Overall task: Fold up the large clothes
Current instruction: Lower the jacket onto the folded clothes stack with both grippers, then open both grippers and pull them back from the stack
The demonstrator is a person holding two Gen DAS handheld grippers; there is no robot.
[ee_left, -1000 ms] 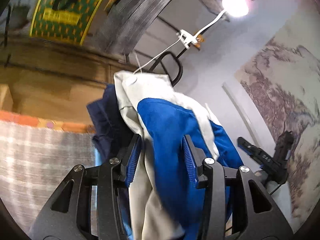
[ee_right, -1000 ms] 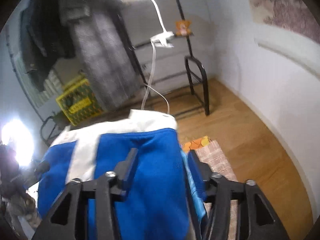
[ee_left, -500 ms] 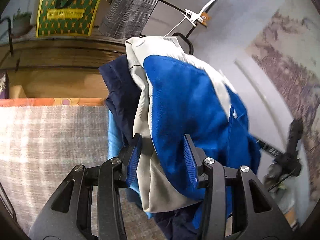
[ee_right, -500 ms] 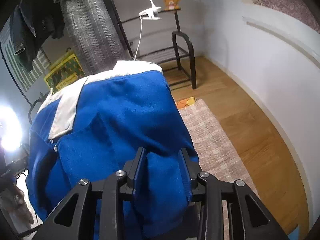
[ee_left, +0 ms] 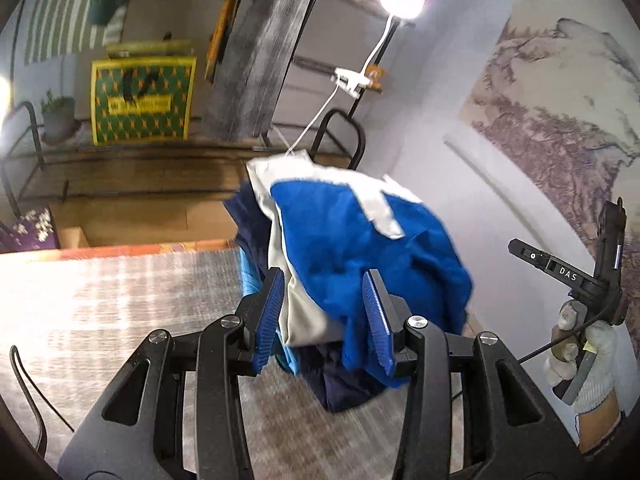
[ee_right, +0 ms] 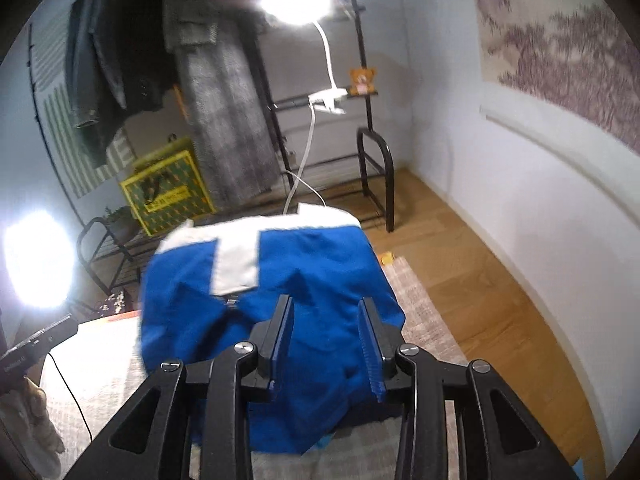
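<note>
A blue and white jacket (ee_left: 360, 240) with a dark navy lining hangs bunched in the air above a grey checked rug (ee_left: 120, 300). My left gripper (ee_left: 324, 312) has its blue pads spread wide with the jacket's white and blue cloth bulging between them. My right gripper (ee_right: 326, 336) also has its pads spread, with blue cloth of the same jacket (ee_right: 280, 280) filling the gap. Whether either pad presses the cloth is hard to tell. The right gripper's handle and gloved hand (ee_left: 580, 360) show at the right of the left wrist view.
A clothes rack with a grey plaid coat (ee_right: 224, 120) and dark jackets stands behind. A yellow-green box (ee_right: 168, 192) sits on a low black shelf. A clip lamp (ee_right: 296, 0) glares. Wooden floor (ee_right: 480, 300) runs beside the white wall at the right.
The jacket has dropped lower and bunched up more. Both views tilted up toward the rack and lamp. The right gripper's pads stand wider apart than half a second ago.
</note>
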